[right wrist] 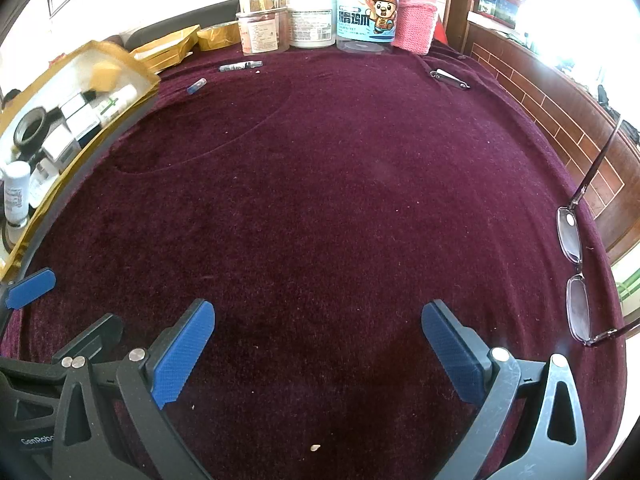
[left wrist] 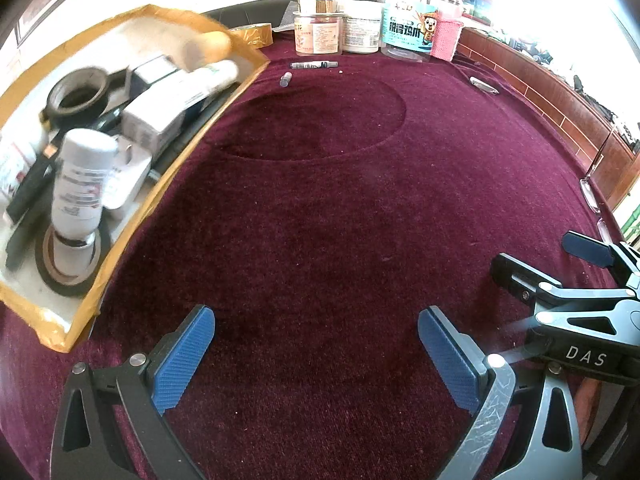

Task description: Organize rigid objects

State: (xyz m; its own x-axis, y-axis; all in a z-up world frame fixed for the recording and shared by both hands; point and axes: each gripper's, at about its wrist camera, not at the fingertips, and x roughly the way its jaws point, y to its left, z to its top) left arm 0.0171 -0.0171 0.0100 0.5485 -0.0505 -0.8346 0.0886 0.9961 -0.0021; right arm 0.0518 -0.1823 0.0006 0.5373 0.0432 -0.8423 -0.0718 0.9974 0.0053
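Note:
A shallow box with tan taped walls (left wrist: pixel 132 216) (right wrist: pixel 132 68) sits at the left on the dark red cloth. It holds a white bottle (left wrist: pixel 80 184) (right wrist: pixel 16 194) standing on a tape roll, a black tape roll (left wrist: pixel 76 98) (right wrist: pixel 30 130), small white cartons (left wrist: pixel 160 120) and other items. A marker pen (left wrist: pixel 314 65) (right wrist: pixel 240 66) and a small blue-capped tube (left wrist: pixel 285 79) (right wrist: pixel 197 85) lie loose at the far side. My left gripper (left wrist: pixel 316 356) is open and empty over bare cloth. My right gripper (right wrist: pixel 318 354) is open and empty too, beside the left one.
Jars and tubs (left wrist: pixel 360 28) (right wrist: pixel 312 20), a pink knitted sleeve (right wrist: pixel 414 28) and a yellow tape roll (left wrist: pixel 254 36) line the far edge. A metal clip (left wrist: pixel 484 86) (right wrist: pixel 450 78) lies far right. Spectacles (right wrist: pixel 576 276) rest at the cloth's right edge by a brick-pattern wall (right wrist: pixel 560 120).

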